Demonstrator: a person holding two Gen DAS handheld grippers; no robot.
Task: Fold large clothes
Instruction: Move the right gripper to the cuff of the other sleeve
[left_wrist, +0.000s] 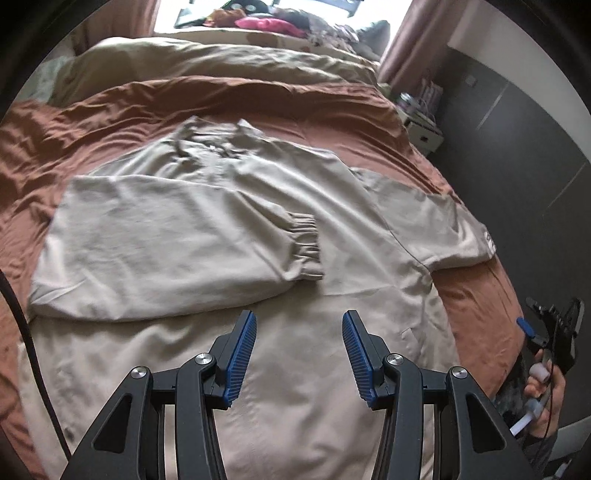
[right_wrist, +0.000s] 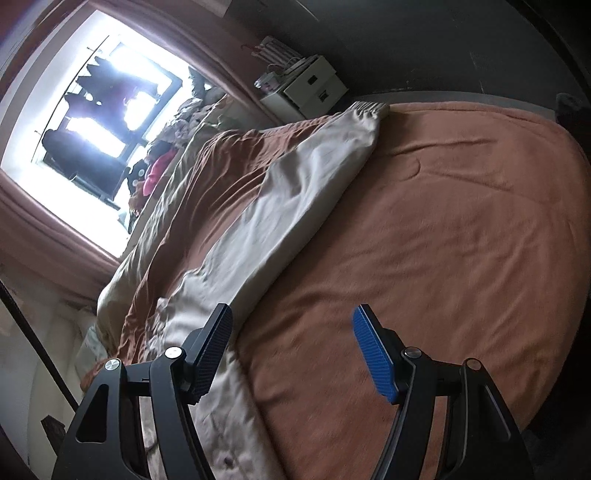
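A large beige jacket (left_wrist: 258, 206) lies spread on the rust-brown bedcover (left_wrist: 295, 99). Its left sleeve (left_wrist: 177, 243) is folded across the body, its elastic cuff (left_wrist: 306, 243) near the middle. The right sleeve (left_wrist: 436, 221) stretches out to the bed's right side; in the right wrist view this sleeve (right_wrist: 295, 206) runs away from me to its cuff (right_wrist: 365, 108). My left gripper (left_wrist: 299, 332) is open and empty above the jacket's lower body. My right gripper (right_wrist: 291, 325) is open and empty beside the sleeve's near part; it also shows in the left wrist view (left_wrist: 546, 332) at the bed's right edge.
A beige duvet (left_wrist: 207, 59) and a pile of clothes (left_wrist: 266, 24) lie at the head of the bed under a bright window (right_wrist: 92, 110). A white bedside drawer unit (right_wrist: 314, 88) stands by the bed. A dark wall (left_wrist: 517, 129) runs along the right side.
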